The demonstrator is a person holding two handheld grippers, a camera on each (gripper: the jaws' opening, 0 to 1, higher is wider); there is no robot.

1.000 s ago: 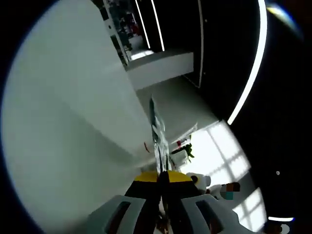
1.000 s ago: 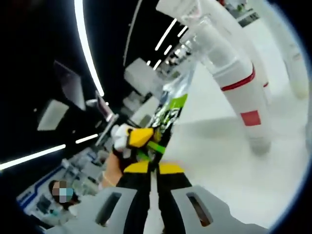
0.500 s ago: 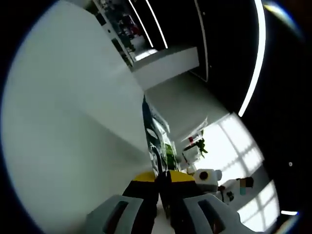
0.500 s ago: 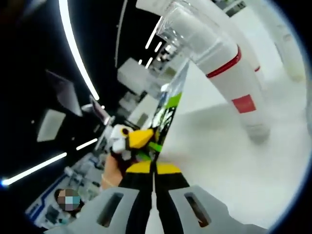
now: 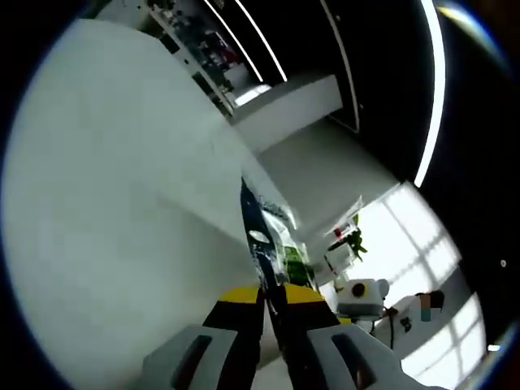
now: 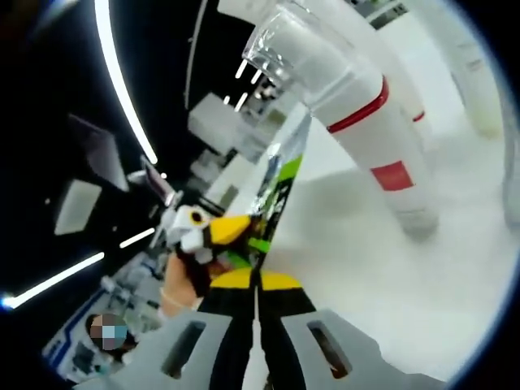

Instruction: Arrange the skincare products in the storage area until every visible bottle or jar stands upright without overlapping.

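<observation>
Risk: both grippers, left and right, have fingers clamped on one sachet | pull apart and it tears | bottle near, could topple on counter.

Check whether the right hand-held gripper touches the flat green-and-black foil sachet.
Touching. The right gripper view shows the right hand-held gripper shut on the flat green-and-black foil sachet's lower edge.

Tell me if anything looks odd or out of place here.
Yes. Both grippers pinch one flat green-and-black sachet edge-on above the white surface, the left gripper and right gripper at opposite ends. It is held up, not standing like the white red-banded bottle beside it.
</observation>
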